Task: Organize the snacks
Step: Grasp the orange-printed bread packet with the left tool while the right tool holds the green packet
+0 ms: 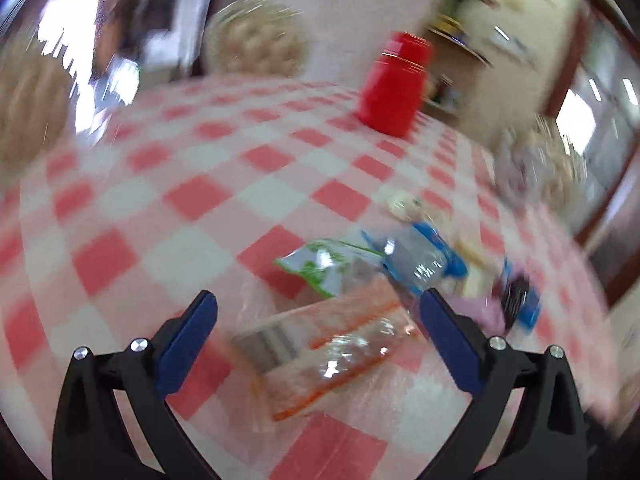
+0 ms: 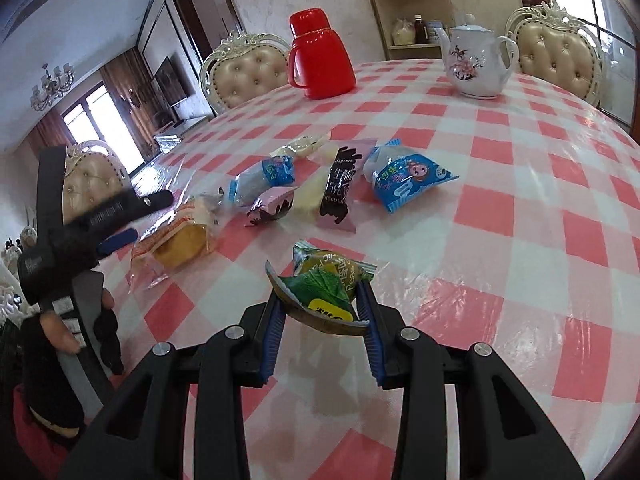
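Hovering with jaws spread, the left gripper [image 1: 316, 312] faces the orange-striped cake packet [image 1: 332, 344] lying crosswise just ahead; the right gripper [image 2: 322, 308] clamps the green snack packet [image 2: 326, 286].

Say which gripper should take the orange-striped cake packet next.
Probably left. The left gripper is open, with the orange-striped cake packet between its fingers. The right gripper is shut on the green pea snack packet.

"Peas" on green packet [image 2: 326, 286]; "CHOCOL" on black wrapper [image 2: 338, 188]
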`<state>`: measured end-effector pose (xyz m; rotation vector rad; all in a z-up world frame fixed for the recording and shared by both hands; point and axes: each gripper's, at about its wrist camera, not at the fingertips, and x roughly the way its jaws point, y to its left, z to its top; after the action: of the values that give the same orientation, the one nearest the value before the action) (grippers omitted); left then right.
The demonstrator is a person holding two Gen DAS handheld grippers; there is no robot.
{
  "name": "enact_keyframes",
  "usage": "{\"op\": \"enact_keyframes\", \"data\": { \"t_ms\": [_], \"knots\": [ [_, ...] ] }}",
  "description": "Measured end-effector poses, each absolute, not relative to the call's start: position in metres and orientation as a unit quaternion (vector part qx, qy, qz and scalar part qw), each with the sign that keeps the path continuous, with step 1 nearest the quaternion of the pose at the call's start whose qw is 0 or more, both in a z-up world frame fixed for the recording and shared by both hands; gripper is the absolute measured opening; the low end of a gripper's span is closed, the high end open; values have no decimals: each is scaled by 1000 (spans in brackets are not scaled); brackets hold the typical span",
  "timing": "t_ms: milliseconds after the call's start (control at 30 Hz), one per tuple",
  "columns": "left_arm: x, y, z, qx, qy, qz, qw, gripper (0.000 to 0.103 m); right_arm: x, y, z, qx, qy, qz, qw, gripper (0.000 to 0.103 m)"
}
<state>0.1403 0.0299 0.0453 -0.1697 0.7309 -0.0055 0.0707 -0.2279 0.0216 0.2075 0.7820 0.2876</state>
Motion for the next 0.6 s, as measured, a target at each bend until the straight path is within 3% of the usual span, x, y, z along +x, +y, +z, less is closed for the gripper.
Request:
{"op": "enact_keyframes", "data": {
  "t_ms": [133, 333, 600],
  "knots": [
    [140, 2, 29, 20, 415, -35, 909, 101, 71, -231, 25, 103, 374, 138, 911, 37],
    [124, 7, 46, -53, 417, -111, 901, 101, 71, -229, 25, 96, 375, 136, 912, 37],
    [139, -10, 26, -2, 414, -55, 909, 98, 70, -227, 25, 94, 376, 140, 911, 38]
  ]
}}
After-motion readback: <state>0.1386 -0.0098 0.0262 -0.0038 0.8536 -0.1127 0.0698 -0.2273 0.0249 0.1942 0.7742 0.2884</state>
